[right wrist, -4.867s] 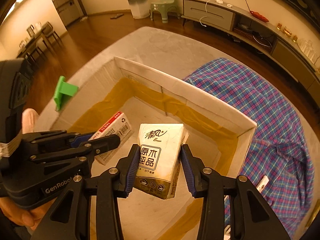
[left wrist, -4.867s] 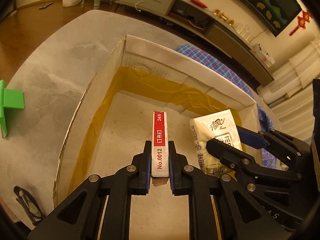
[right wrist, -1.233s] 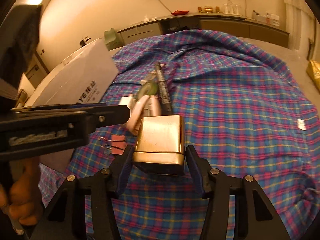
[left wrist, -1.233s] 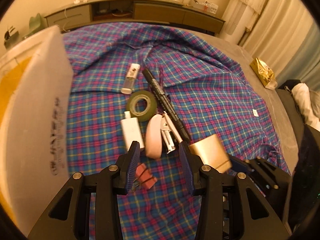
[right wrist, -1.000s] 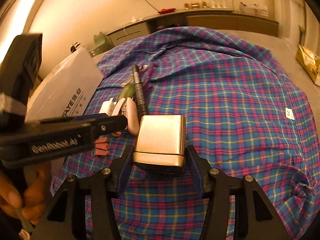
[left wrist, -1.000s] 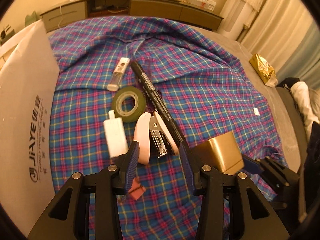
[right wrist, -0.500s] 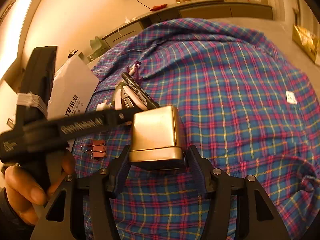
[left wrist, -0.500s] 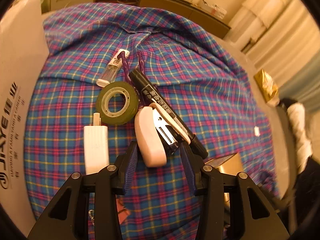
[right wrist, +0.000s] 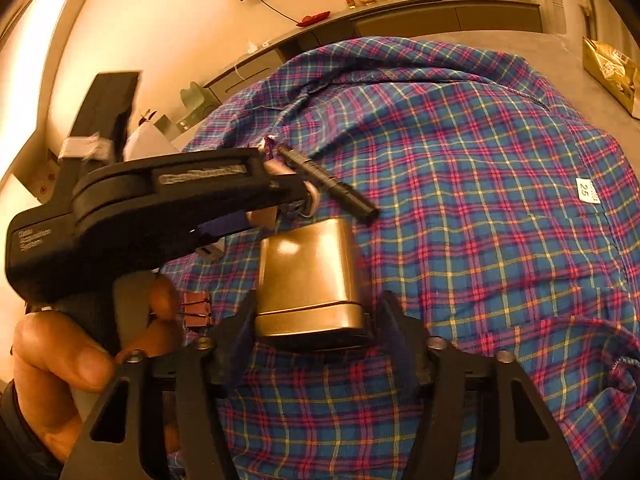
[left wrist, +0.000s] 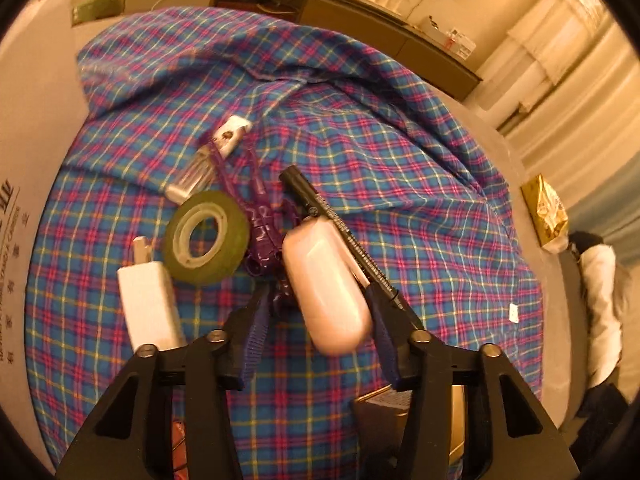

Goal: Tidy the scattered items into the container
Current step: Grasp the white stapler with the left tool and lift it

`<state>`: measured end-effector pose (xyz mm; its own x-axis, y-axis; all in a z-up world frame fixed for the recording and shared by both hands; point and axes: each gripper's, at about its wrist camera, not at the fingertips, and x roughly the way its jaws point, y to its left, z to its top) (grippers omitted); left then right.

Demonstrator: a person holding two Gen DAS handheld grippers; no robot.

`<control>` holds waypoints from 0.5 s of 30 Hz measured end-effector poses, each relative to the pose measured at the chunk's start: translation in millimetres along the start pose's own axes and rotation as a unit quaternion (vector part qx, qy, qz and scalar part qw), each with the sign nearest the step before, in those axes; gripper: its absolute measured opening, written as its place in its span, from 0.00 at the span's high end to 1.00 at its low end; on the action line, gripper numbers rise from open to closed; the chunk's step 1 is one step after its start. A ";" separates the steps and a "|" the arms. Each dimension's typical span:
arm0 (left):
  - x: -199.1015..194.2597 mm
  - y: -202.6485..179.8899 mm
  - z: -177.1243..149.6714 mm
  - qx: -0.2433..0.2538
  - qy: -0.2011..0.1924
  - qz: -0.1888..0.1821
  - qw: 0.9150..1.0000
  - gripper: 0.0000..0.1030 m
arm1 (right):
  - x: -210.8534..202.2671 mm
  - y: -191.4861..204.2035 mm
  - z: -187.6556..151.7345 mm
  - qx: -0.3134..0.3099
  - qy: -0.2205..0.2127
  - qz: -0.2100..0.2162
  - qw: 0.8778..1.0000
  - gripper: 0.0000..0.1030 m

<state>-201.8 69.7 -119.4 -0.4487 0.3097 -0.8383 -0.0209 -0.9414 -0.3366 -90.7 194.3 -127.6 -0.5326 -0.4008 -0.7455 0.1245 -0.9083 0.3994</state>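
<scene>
A pink stapler (left wrist: pixel 324 280) lies on the plaid shirt (left wrist: pixel 420 184), next to a black marker (left wrist: pixel 340 232). My left gripper (left wrist: pixel 318 300) straddles the stapler and its jaws are closing. The right pad touches the stapler, while the left pad stands a little off it. A gold metal tin (right wrist: pixel 308 276) sits between the pads of my right gripper (right wrist: pixel 316 312), which is shut on its sides. The white cardboard box (left wrist: pixel 16 220) shows at the left edge. In the right wrist view the left gripper (right wrist: pixel 294 204) reaches in from the left, held by a hand (right wrist: pixel 60 360).
Around the stapler lie a green tape roll (left wrist: pixel 206 236), a white charger (left wrist: pixel 148 304), a purple cord (left wrist: pixel 260 224) and a clear white-capped stick (left wrist: pixel 212 156). A red binder clip (right wrist: pixel 196 312) lies left of the tin. A gold packet (left wrist: pixel 546 212) sits on the grey table beyond the shirt.
My left gripper has moved forward and down over the stapler, rolled, and narrowed its jaws. The right gripper has stayed on the tin, rolling slightly.
</scene>
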 end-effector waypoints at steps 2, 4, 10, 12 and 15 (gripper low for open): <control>0.3 -4.1 1.5 0.006 0.001 0.001 1.000 0.69 | 0.5 0.8 0.7 -0.001 0.001 -0.001 1.000 0.44; 0.7 -8.2 3.7 0.014 0.002 0.006 1.000 0.71 | 0.5 0.5 1.8 0.000 0.002 0.001 1.000 0.44; 3.1 -12.4 8.5 0.022 0.011 0.013 1.000 0.69 | -1.2 -4.1 4.1 0.011 0.002 0.004 1.000 0.45; 4.1 -14.2 10.0 0.030 0.014 0.017 0.999 0.63 | -3.2 -8.3 3.2 0.020 0.002 0.002 1.000 0.45; 4.7 -17.9 12.0 0.050 0.011 0.031 0.998 0.58 | -4.2 -16.1 4.8 0.037 -0.003 0.002 0.999 0.44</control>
<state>-214.3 86.4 -112.1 -0.4320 0.2529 -0.8657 -0.0829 -0.9669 -0.2411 -94.5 211.2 -128.3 -0.5380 -0.4029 -0.7404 0.0636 -0.8952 0.4410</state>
